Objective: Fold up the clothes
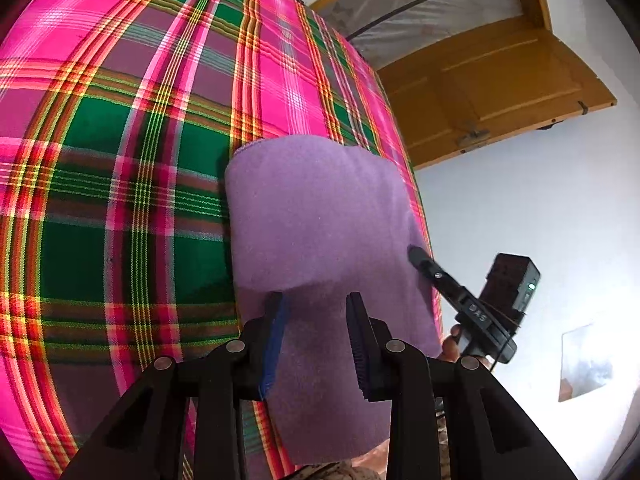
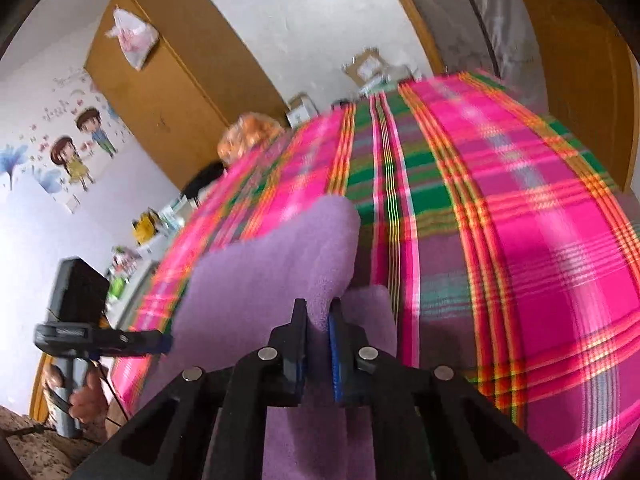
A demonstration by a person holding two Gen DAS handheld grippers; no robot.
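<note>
A folded lilac cloth [image 1: 316,216] lies near the edge of a bed covered with a pink and green plaid sheet [image 1: 120,140], stretching away in front of both pairs of tongs. The right tongs [image 2: 319,316] are clamped on a raised fold at the cloth's near edge, while the left tongs [image 1: 316,300] stand half apart over the cloth, their blue pads [image 1: 276,336] not pressing on it. Beyond the bed, past the right tongs, stands a wooden wardrobe [image 2: 168,80].

left gripper [image 1: 316,300] jaws apart, right gripper [image 2: 318,312] jaws pinched
</note>
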